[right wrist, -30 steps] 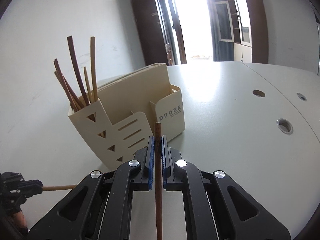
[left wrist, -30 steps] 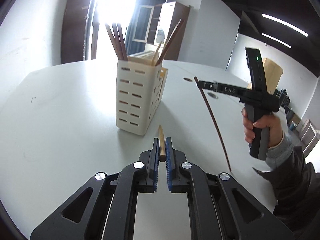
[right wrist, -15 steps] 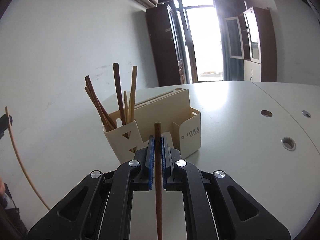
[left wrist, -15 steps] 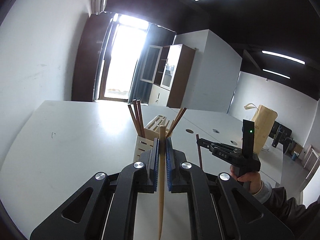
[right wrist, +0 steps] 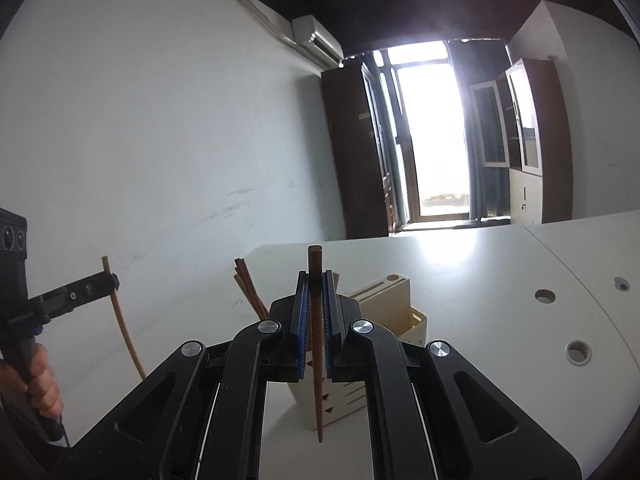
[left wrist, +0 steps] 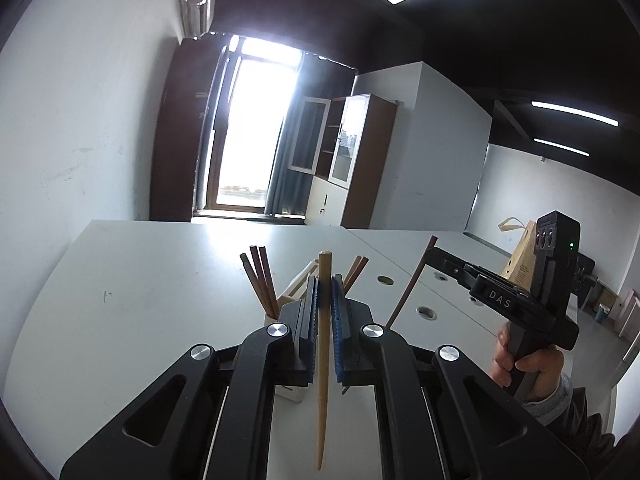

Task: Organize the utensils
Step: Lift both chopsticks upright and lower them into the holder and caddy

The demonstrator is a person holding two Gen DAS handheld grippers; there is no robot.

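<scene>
Two chopsticks are in your grip: the pale tan wooden chopstick (left wrist: pixel 322 344) stands upright, clenched between the blue pads of your left gripper (left wrist: pixel 325 285), and the dark brown wooden chopstick (right wrist: pixel 316 332) is pinched the same way in your right gripper (right wrist: pixel 315 280). Just beyond both fingertips sits the cream slotted plastic utensil holder (right wrist: pixel 394 304) on the white table (left wrist: pixel 152 280), with brown chopsticks (left wrist: pixel 260 280) leaning inside.
</scene>
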